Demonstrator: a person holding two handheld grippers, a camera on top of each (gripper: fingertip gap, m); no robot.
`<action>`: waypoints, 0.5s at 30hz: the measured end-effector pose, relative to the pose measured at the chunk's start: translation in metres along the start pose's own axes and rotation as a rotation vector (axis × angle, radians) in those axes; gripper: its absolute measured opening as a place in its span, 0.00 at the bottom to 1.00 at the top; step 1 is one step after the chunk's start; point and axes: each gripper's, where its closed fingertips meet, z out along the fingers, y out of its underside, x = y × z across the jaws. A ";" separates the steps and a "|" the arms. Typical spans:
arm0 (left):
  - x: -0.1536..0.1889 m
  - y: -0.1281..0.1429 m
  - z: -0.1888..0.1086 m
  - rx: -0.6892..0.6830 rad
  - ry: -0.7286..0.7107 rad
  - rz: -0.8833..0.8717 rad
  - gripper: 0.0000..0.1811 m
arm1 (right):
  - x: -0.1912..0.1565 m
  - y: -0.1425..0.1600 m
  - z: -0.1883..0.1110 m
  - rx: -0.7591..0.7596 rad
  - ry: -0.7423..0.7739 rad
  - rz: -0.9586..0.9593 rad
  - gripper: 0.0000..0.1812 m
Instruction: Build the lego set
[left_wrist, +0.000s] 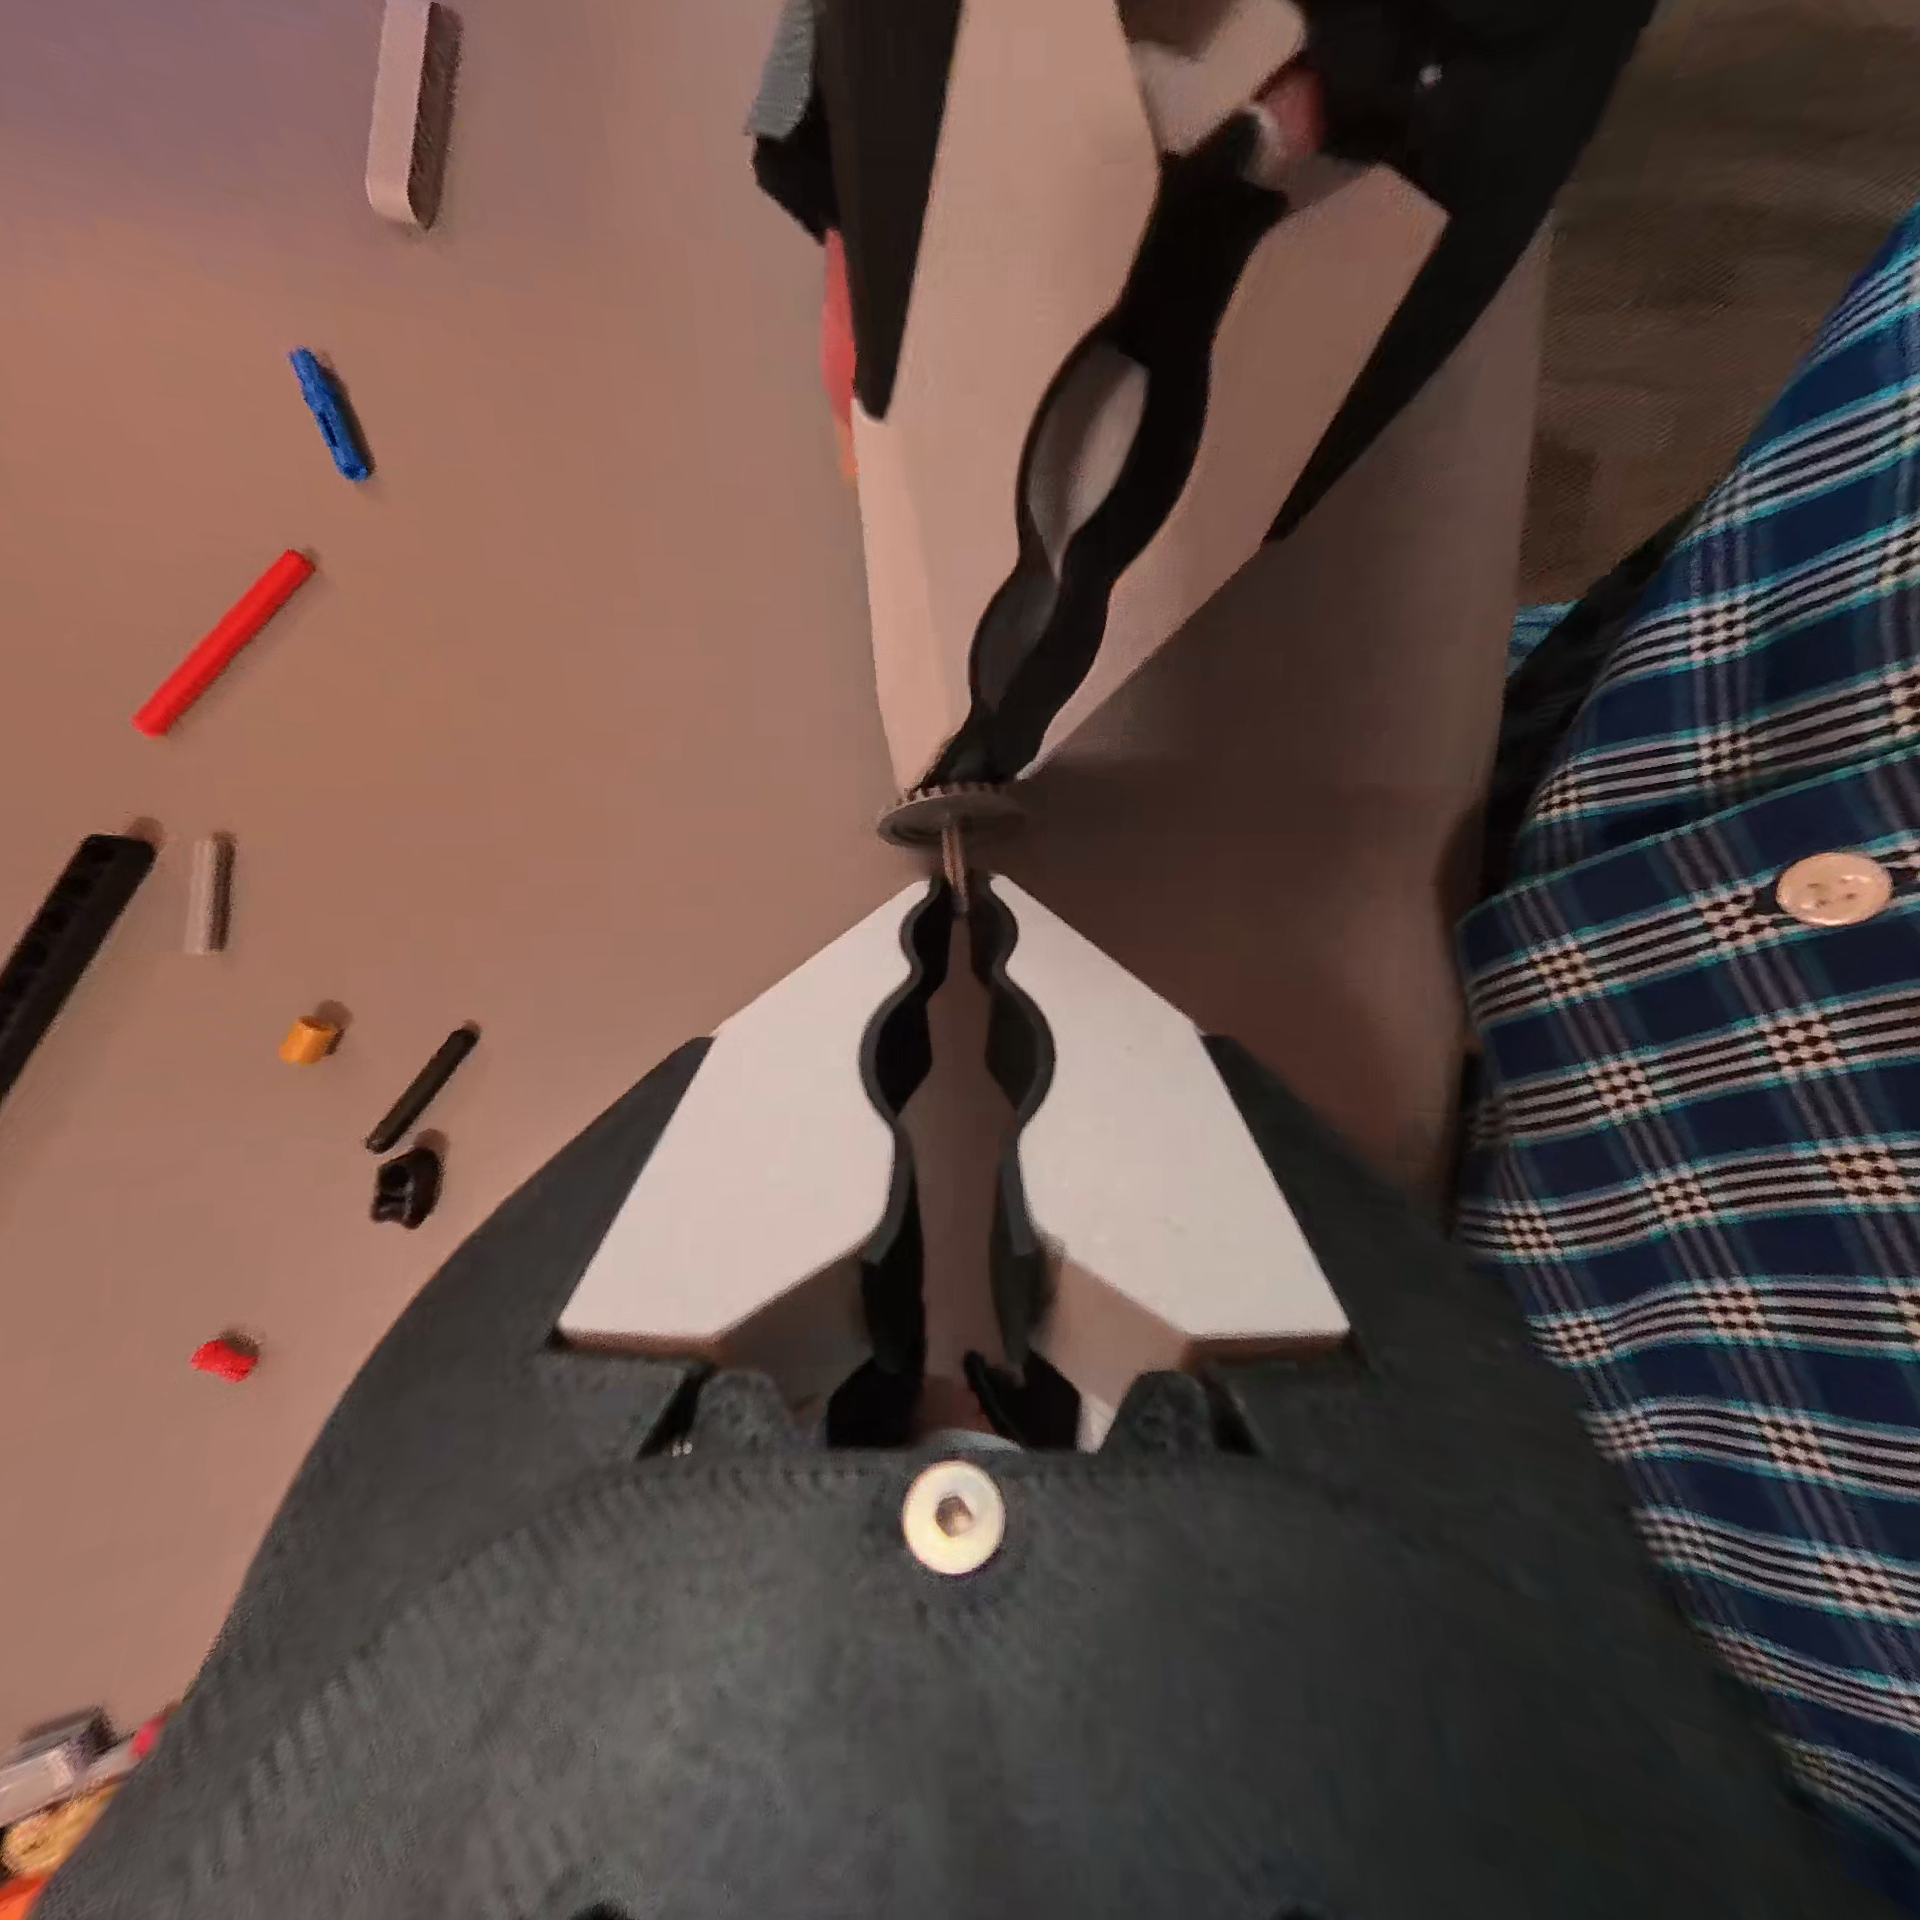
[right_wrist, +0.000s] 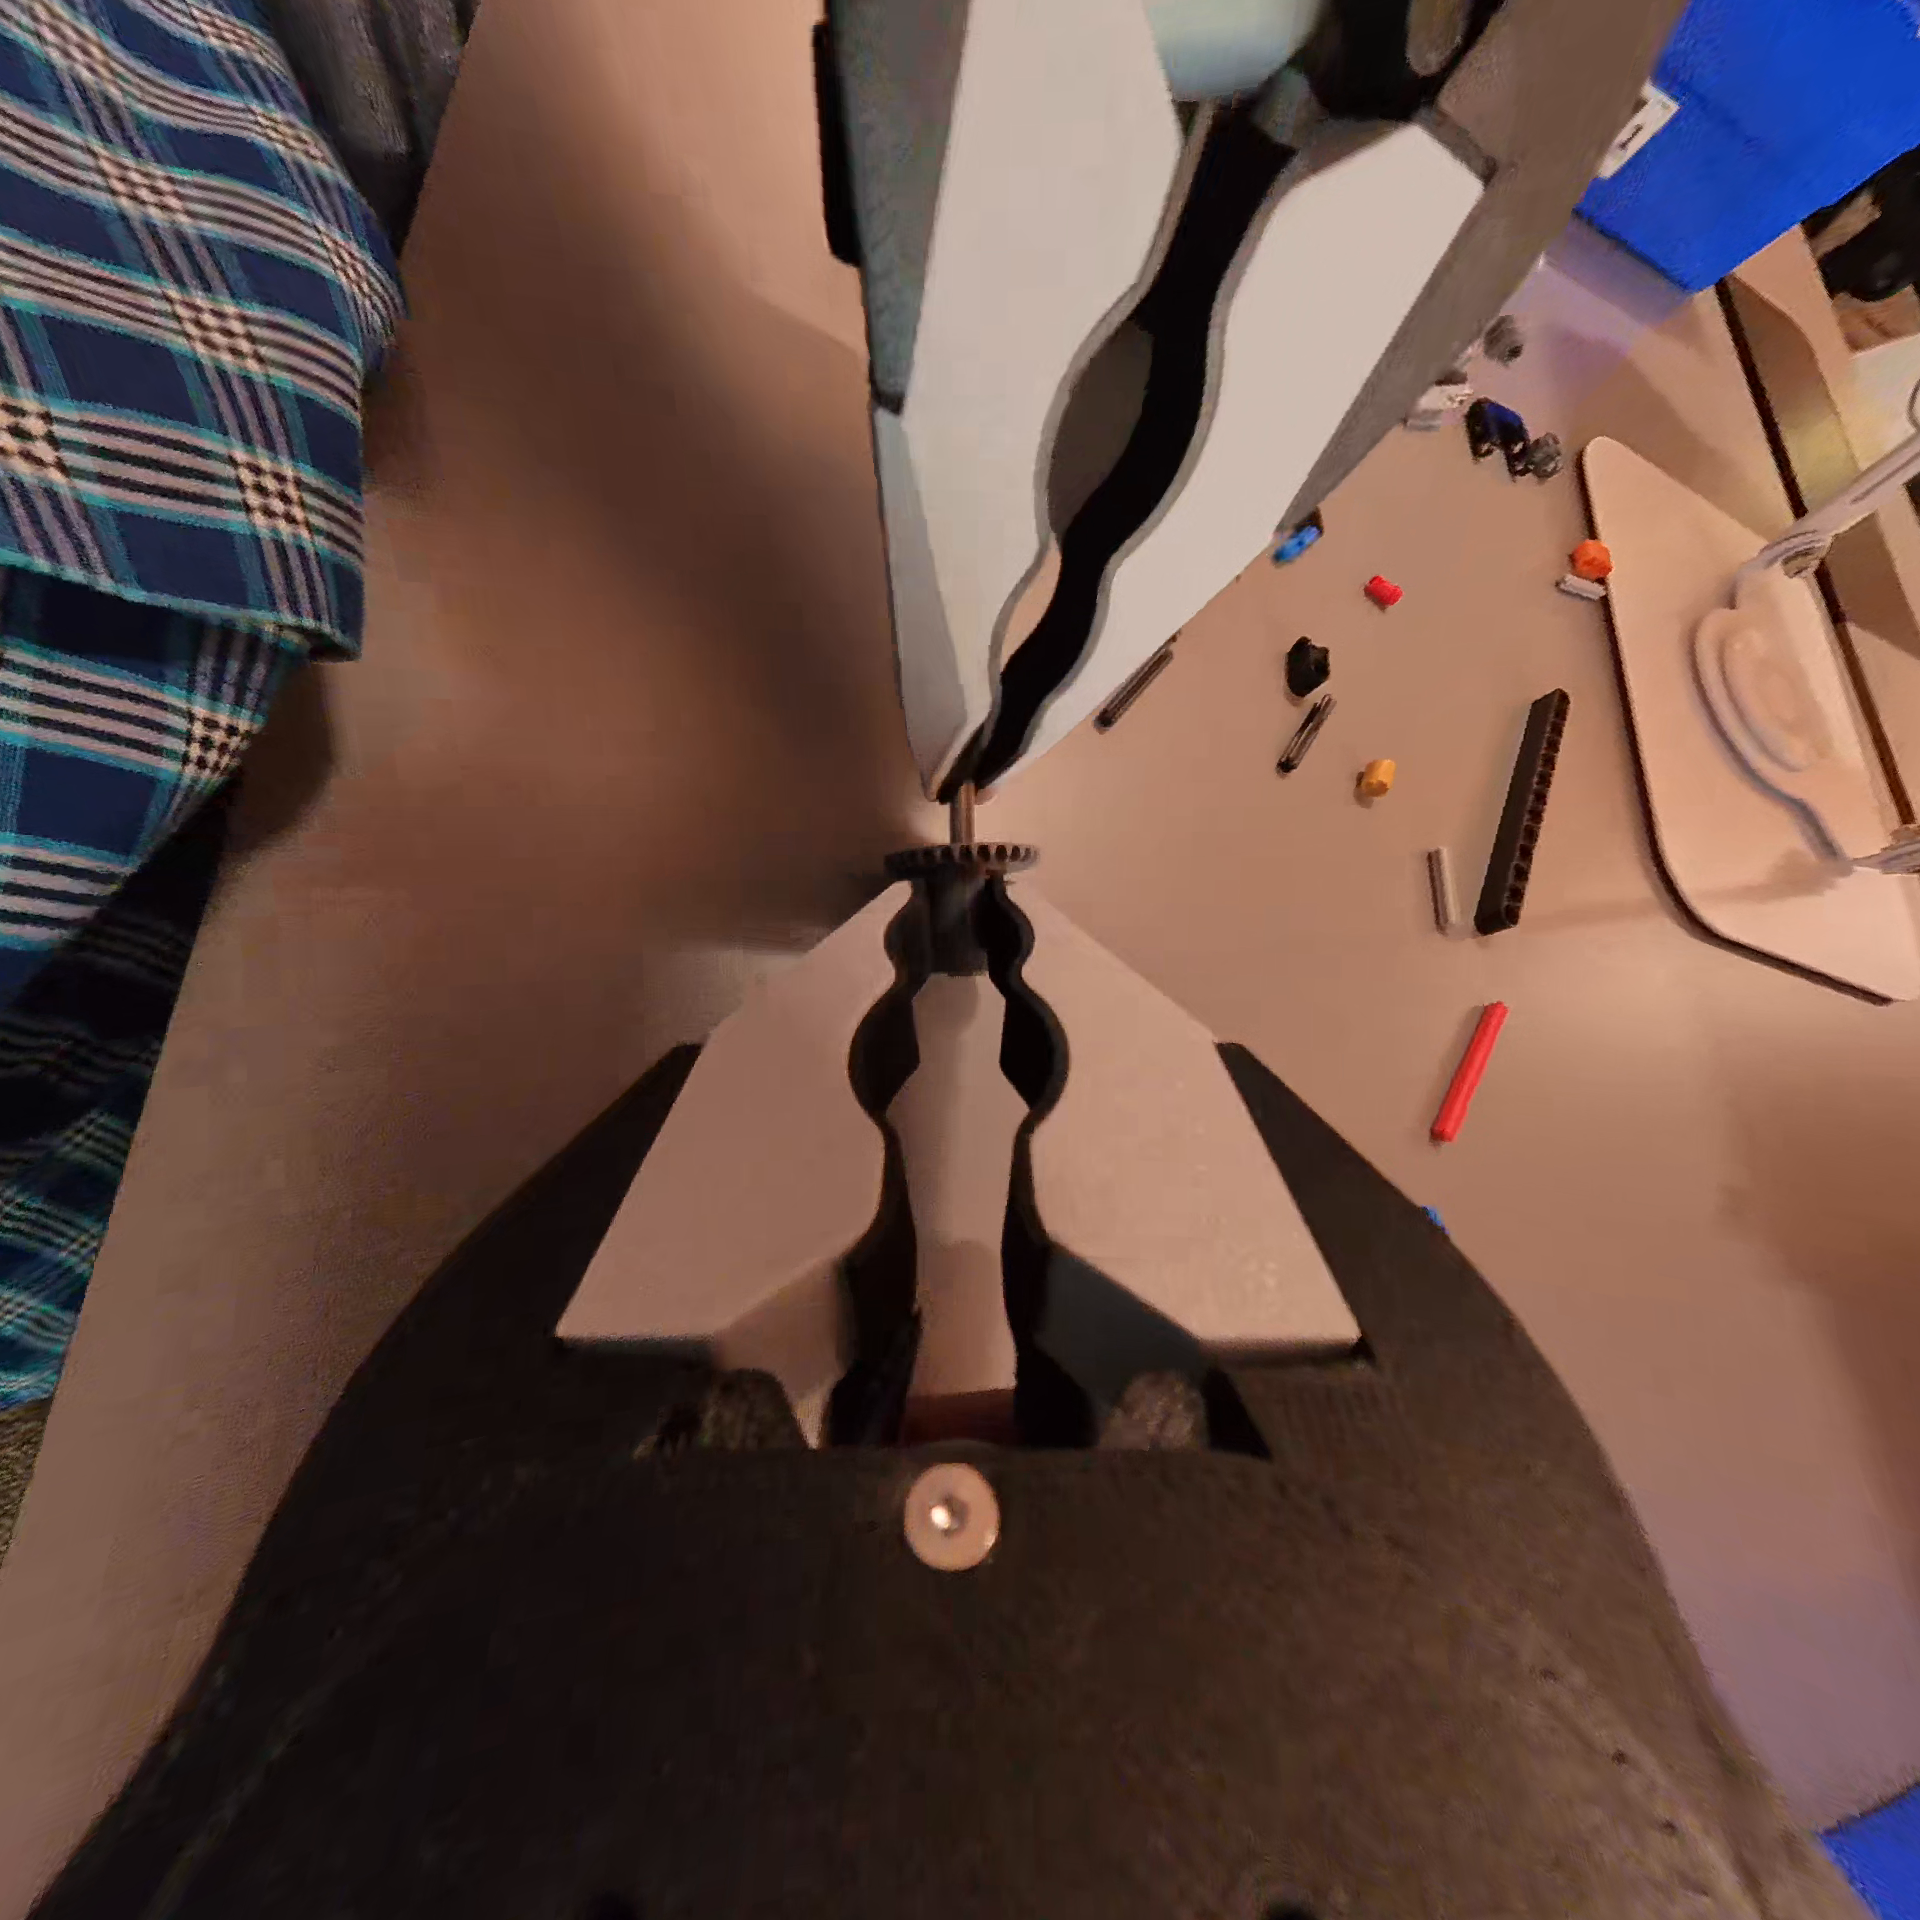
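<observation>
Both grippers meet tip to tip in mid-air above the table (left_wrist: 623, 623), just in front of the person's plaid shirt (left_wrist: 1714, 1143). Left gripper (left_wrist: 961, 894): tips clenched on the near end of a thin grey axle (left_wrist: 954, 857). Right gripper (right_wrist: 956, 914): tips clamped on the hub of a small dark gear (right_wrist: 961, 858), toothed disc just clear of the fingertips. The axle appears to enter the gear's centre hole; how deep it sits cannot be read from either view. Judgement: step in hand is seating the gear on the axle, an early sub-assembly. To do it well, keep the two grippers collinear, line the axle's profile up with the hole, and push straight along the axle with no side load, since a thin part pinched by one end could pivot or slip. Axle long axis runs from one gripper's tips to the other's, free end pointing at the right gripper; the gear's flat face is square to it, seen edge-on in both views. Farther off, loose on the table: red axle (right_wrist: 1467, 1070), black beam (right_wrist: 1525, 812), orange bush (right_wrist: 1375, 779), short black axle (left_wrist: 422, 1086), black connector (left_wrist: 405, 1184), blue pin (left_wrist: 328, 414), grey beam (left_wrist: 414, 109). Beyond these, a light board (right_wrist: 1714, 831) and a blue bin (right_wrist: 1745, 135) at the far edge.
</observation>
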 end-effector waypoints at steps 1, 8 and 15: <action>0.000 0.000 0.000 -0.008 -0.023 0.027 0.00 | 0.000 0.000 0.000 -0.001 -0.005 0.005 0.04; -0.003 0.000 0.000 -0.064 -0.155 0.185 0.00 | -0.001 0.000 0.000 0.008 -0.083 0.111 0.04; -0.005 0.001 0.000 -0.099 -0.231 0.275 0.00 | -0.003 -0.001 -0.001 0.014 -0.131 0.148 0.04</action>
